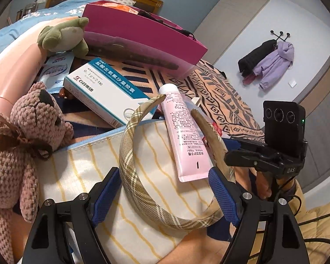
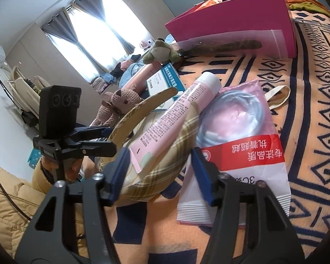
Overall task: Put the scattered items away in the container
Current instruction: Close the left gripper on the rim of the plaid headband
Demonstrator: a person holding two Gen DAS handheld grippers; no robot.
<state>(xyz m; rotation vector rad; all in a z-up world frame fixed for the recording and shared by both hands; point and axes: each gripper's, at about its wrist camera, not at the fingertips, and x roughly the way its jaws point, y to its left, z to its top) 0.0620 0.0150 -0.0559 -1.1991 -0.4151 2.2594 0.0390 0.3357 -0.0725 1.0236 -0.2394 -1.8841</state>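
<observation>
A plaid headband (image 1: 129, 165) lies on a striped pouch (image 1: 88, 171), with a pink tube (image 1: 182, 129) across it. My left gripper (image 1: 165, 193) is open, its blue pads on either side of the headband's curve. A medicine box (image 1: 105, 88), a knitted bear (image 1: 26, 132) and a green plush (image 1: 63, 35) lie beyond. The magenta container (image 1: 143, 35) stands at the back. In the right wrist view my right gripper (image 2: 160, 173) is open around the headband's (image 2: 165, 165) near side, beside the tube (image 2: 176, 114) and a bagged cable packet (image 2: 237, 136). The container (image 2: 231, 22) stands behind.
Everything lies on an orange patterned blanket (image 2: 308, 110) on a bed. A pink cylinder (image 1: 13, 70) lies at the left, a blue packet (image 1: 55, 70) beside it. Coats (image 1: 270, 61) hang on the far wall. A clear bag (image 2: 231, 44) with a dark item leans on the container.
</observation>
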